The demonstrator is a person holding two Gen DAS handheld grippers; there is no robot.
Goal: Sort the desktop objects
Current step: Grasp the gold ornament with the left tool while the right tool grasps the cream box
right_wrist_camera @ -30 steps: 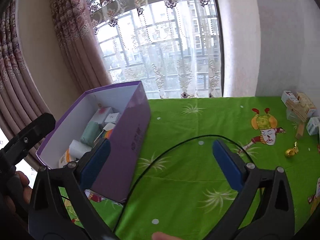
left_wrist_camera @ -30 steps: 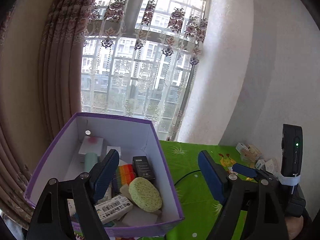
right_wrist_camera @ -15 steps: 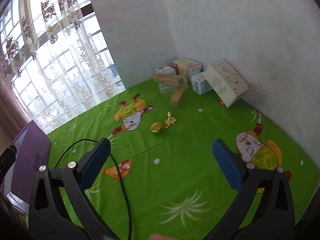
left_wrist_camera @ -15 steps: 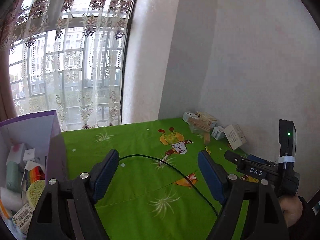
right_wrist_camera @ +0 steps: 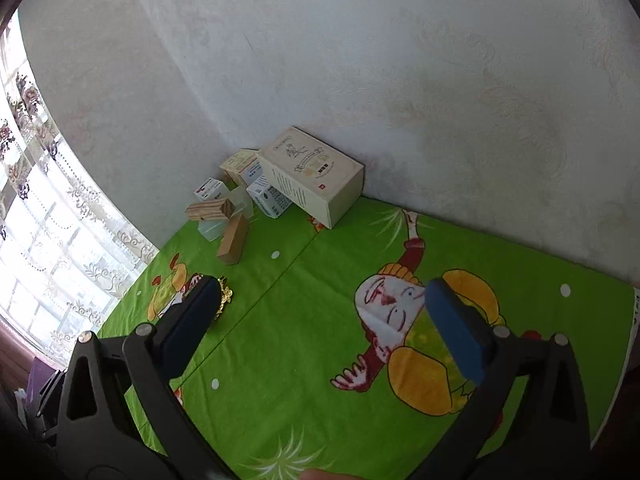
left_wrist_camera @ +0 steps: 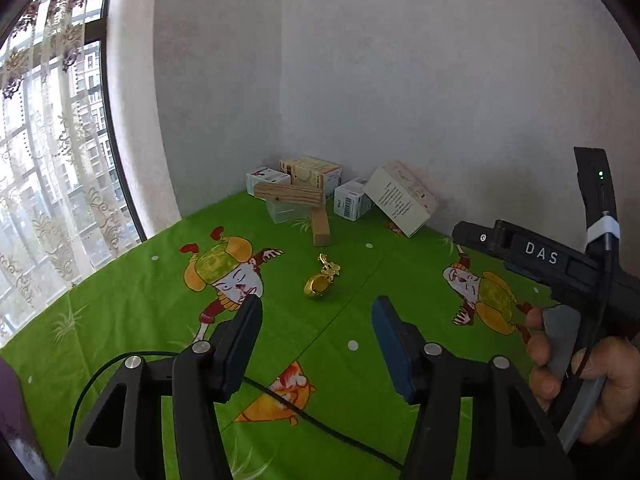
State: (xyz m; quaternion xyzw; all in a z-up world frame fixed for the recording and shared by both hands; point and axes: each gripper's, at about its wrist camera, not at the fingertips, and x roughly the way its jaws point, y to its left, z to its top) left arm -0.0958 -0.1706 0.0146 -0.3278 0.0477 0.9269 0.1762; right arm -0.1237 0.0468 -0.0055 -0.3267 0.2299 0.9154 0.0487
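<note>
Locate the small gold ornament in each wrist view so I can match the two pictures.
Left wrist: the gold ornament lies on the green cloth near centre, just beyond the open left gripper.
Right wrist: only its edge shows, behind the right gripper's left jaw.
Shared landmark: the wooden block lying past it.

Green cartoon-printed tablecloth (left_wrist_camera: 360,280), gold trinket (left_wrist_camera: 320,280), pale wood-grain blocks (left_wrist_camera: 289,194), cream box (right_wrist_camera: 316,172)

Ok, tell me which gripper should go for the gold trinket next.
Left, probably. The left gripper is open with the gold trinket straight ahead between its fingers. The right gripper is open too, but the trinket sits off beside its left finger, partly hidden.
</note>
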